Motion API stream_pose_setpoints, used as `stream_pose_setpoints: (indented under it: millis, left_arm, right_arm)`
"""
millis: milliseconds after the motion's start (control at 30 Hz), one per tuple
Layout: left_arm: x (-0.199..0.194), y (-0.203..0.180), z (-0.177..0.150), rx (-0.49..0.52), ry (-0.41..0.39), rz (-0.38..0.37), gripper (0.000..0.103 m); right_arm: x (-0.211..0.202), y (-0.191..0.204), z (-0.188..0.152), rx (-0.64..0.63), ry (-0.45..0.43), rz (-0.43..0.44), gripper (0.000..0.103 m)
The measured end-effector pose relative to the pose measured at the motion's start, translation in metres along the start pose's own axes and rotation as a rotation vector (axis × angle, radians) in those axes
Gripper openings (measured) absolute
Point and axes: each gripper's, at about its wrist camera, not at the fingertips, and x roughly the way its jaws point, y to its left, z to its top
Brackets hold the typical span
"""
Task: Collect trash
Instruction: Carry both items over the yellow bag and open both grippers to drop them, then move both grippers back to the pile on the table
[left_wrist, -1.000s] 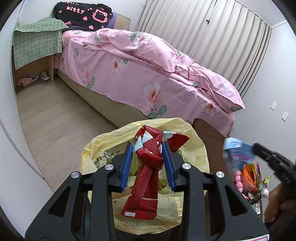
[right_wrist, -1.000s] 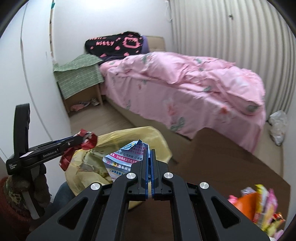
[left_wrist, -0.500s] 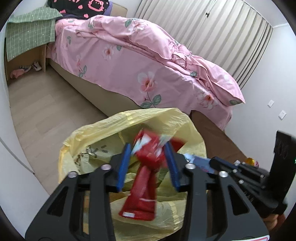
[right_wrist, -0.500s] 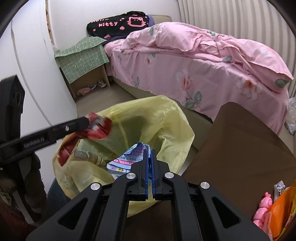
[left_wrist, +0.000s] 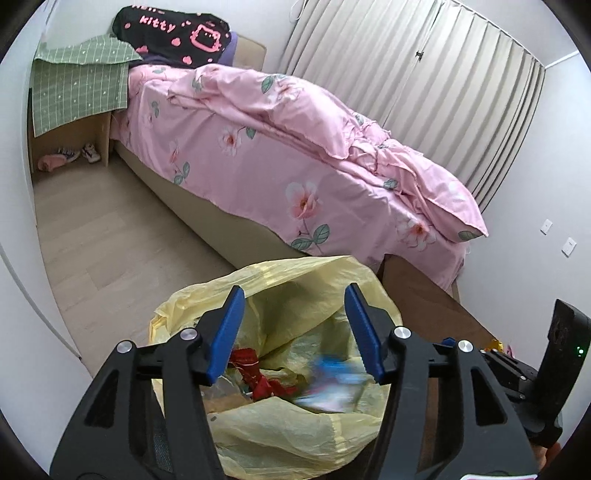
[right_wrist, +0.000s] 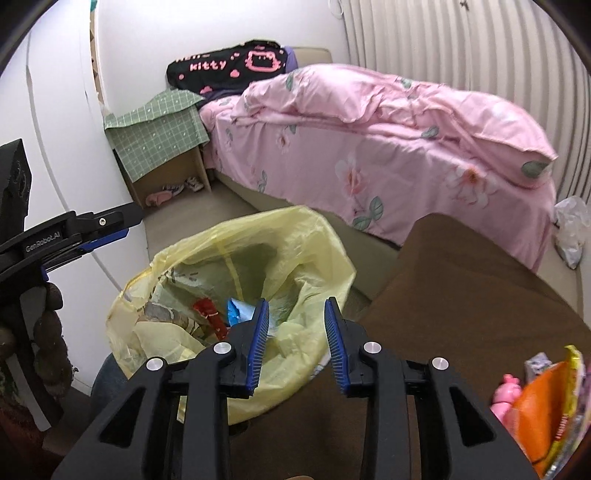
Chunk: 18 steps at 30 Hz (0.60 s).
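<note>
A yellow trash bag (left_wrist: 306, 439) stands open below both grippers; it also shows in the right wrist view (right_wrist: 207, 266). My left gripper (left_wrist: 295, 325) is open and empty above the bag's mouth. My right gripper (right_wrist: 297, 343) is open and empty over the bag's right rim. A red wrapper (left_wrist: 258, 380) lies inside the bag, also seen in the right wrist view (right_wrist: 210, 314). A blue and white wrapper (left_wrist: 332, 384), blurred, lies inside beside it, and shows in the right wrist view (right_wrist: 238, 310).
A brown table (right_wrist: 461, 295) is right of the bag, with colourful wrappers (right_wrist: 550, 402) and a pink toy (right_wrist: 508, 391) at its right edge. A bed with a pink quilt (left_wrist: 295, 158) fills the back. A white plastic bag (right_wrist: 570, 229) lies on the floor at far right.
Both grippers opened over the bag. The red wrapper dropped from the left gripper and the blue and white wrapper dropped from the right gripper into the bag.
</note>
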Motion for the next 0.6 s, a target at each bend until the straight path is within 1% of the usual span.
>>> stream_pose_setpoints:
  millis: [167, 300, 433, 500, 533, 600]
  left_arm:
    - [-0.008, -0.027, -0.004, 0.037, 0.006, -0.034, 0.053]
    - [-0.011, -0.065, -0.017, 0.106, 0.013, -0.093, 0.054]
    - [-0.009, -0.108, -0.035, 0.177, 0.047, -0.168, 0.054]
    - [-0.01, -0.129, -0.044, 0.22, 0.058, -0.21, 0.054]
    - [-0.011, -0.141, -0.05, 0.244, 0.065, -0.234, 0.054]
    - [-0.01, -0.16, -0.06, 0.282, 0.079, -0.274, 0.054]
  right_arm:
    - [-0.042, -0.015, -0.007, -0.002, -0.054, -0.054, 0.036]
    - [-0.084, -0.039, -0.026, 0.037, -0.088, -0.126, 0.037]
    - [-0.119, -0.066, -0.05, 0.071, -0.098, -0.211, 0.04]
    - [-0.141, -0.083, -0.066, 0.098, -0.112, -0.261, 0.047]
    - [-0.151, -0.092, -0.074, 0.114, -0.119, -0.284, 0.048]
    - [-0.168, -0.106, -0.087, 0.139, -0.137, -0.336, 0.055]
